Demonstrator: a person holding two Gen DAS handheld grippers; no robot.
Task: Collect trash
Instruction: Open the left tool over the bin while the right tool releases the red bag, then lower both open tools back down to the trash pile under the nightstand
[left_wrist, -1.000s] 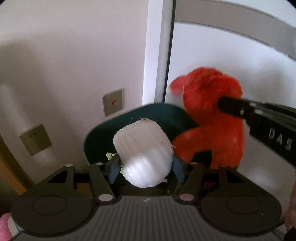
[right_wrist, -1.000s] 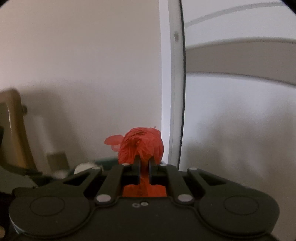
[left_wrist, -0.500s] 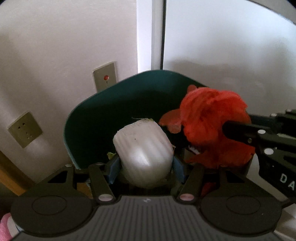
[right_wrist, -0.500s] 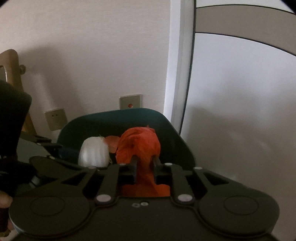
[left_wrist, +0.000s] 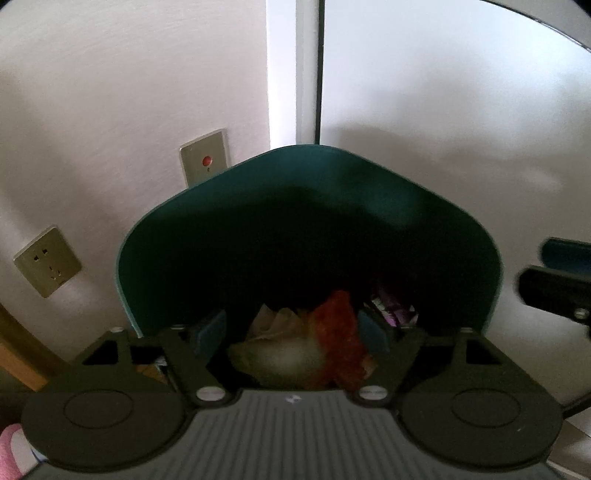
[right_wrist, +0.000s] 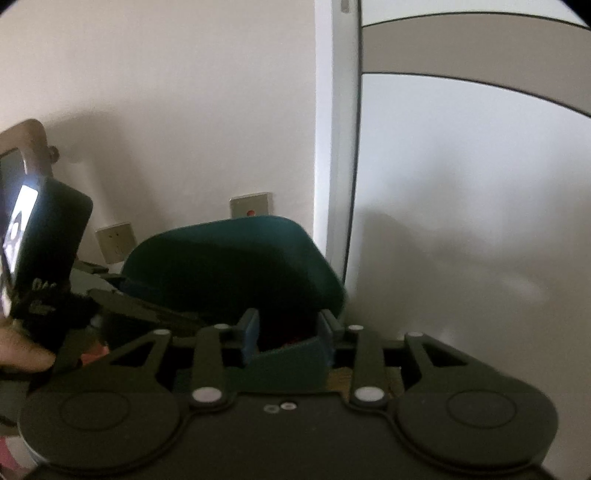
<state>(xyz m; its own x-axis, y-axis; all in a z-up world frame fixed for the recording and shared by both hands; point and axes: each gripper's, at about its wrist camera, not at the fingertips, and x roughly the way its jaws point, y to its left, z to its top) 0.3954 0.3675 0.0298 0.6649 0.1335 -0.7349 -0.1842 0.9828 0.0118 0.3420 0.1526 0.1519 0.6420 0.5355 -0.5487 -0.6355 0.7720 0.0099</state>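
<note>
Inside green bin (left_wrist: 369, 206), red bag (left_wrist: 338, 332), white wad (left_wrist: 284, 356)

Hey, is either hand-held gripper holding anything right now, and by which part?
Nothing is held. Both sets of jaws are opening, empty; the white wad and orange wad lie in the green bin.

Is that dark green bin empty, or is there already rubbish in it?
Not empty. Inside the bin, the left wrist view shows a red crumpled bag, a pale wad and purple scraps.
</note>
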